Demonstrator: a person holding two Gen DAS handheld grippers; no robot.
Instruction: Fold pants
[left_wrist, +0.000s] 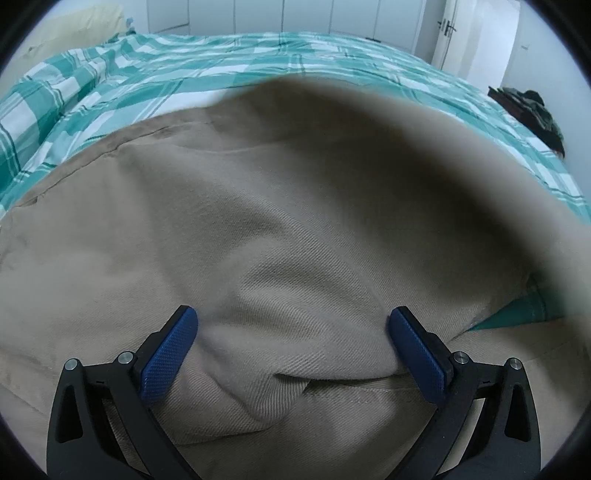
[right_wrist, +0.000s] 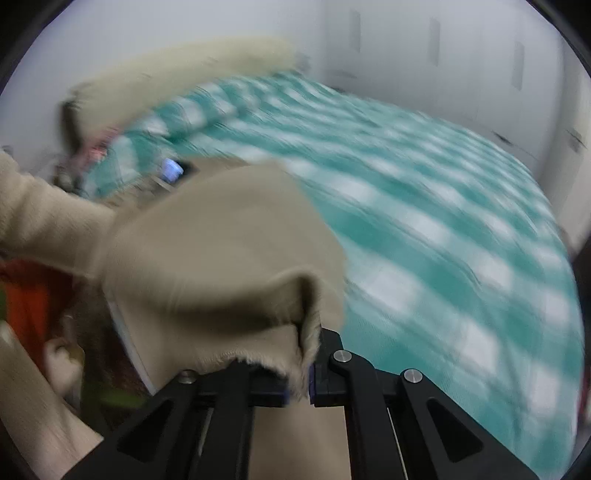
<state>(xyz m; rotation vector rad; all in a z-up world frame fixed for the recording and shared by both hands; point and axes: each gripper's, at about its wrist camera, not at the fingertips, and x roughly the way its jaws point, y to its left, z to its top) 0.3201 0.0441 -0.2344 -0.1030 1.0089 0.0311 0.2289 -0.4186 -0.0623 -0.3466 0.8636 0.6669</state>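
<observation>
Soft, even light; right wrist view motion-blurred, both views bulging at edges.

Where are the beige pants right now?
The pants lie on the green checked bedspread, bunched between the open left tool. One edge is pinched in the shut right tool, raised above the bed.

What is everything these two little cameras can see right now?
pants: one pair, beige, lying on the bed, one end lifted in the right gripper
bedspread: one, green and white check, covering the bed
pillow: one, cream, at the far left end of the bed
dark clothes: one heap, at the bed's right edge
cupboards: white, along the far wall
left gripper: black with blue pads, open over the pants
right gripper: black, shut on the pants
sleeve: cream, at left in the right view
</observation>
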